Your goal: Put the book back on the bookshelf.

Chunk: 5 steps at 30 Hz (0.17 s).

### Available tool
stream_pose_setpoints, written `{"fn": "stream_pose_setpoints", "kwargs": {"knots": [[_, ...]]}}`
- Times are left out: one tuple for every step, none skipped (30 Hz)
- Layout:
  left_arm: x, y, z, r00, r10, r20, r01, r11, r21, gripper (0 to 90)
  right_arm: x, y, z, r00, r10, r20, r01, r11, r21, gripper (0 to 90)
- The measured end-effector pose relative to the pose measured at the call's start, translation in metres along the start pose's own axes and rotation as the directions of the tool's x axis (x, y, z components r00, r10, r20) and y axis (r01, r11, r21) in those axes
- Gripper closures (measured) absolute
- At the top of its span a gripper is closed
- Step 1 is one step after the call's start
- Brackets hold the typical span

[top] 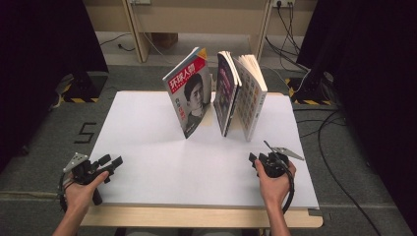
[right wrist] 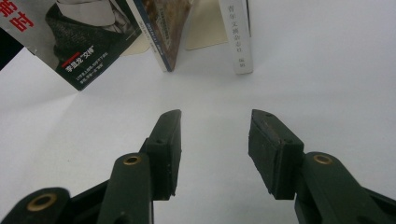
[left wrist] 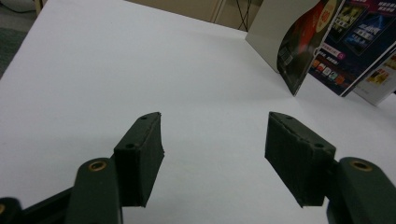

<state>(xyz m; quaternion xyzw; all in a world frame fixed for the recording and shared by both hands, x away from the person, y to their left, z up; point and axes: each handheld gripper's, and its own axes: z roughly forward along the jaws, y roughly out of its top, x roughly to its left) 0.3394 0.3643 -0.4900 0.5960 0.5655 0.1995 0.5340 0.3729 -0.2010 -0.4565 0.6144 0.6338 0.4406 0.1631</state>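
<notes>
Three books stand upright on a white sheet [top: 147, 142] at the back middle of the table. A magazine with a portrait and red title [top: 189, 93] leans at the left; a dark-covered book [top: 225, 93] and a pale book with small pictures [top: 252, 96] stand beside it. My left gripper [top: 112, 162] rests open at the sheet's front left edge, its jaws apart over bare white [left wrist: 215, 140], the magazine [left wrist: 299, 51] far off at upper right. My right gripper [top: 255, 158] is open at the front right, nothing between its jaws [right wrist: 215, 140], facing the book spines [right wrist: 161, 32].
The wooden table [top: 196, 217] shows along the front edge below the sheet. Cables [top: 339, 147] trail on the grey floor to the right. Dark curtains stand at both sides, and a wooden frame [top: 142, 29] rises behind the table.
</notes>
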Motion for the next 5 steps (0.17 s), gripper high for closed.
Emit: {"fn": "stream_pose_setpoints", "kwargs": {"knots": [[0.0,0.0005,-0.0005,1.0,-0.002,0.003,0.002,1.0,-0.004,36.7,0.0004,0.0001,-0.0003,1.0,0.004,0.0,-0.004,1.0,0.001,54.4],[0.0,0.0011,-0.0009,1.0,-0.006,0.006,0.006,1.0,-0.008,36.8,0.0005,0.0003,-0.0003,1.0,0.007,-0.001,-0.007,1.0,-0.001,54.4],[-0.0005,0.0019,-0.0015,0.9999,-0.013,0.01,0.013,0.9999,-0.01,36.8,-0.0001,0.0005,-0.0004,1.0,0.001,0.0,-0.001,1.0,-0.003,54.4],[-0.0011,0.0026,-0.0019,0.9998,-0.015,0.012,0.016,0.9998,-0.013,36.8,-0.0003,0.0005,-0.0005,1.0,0.002,0.002,-0.002,1.0,-0.003,54.4],[-0.0023,0.0036,-0.0024,0.9998,-0.017,0.013,0.017,0.9998,-0.011,36.9,-0.001,0.0005,-0.0004,1.0,0.001,0.002,-0.001,1.0,-0.003,54.4]]}}
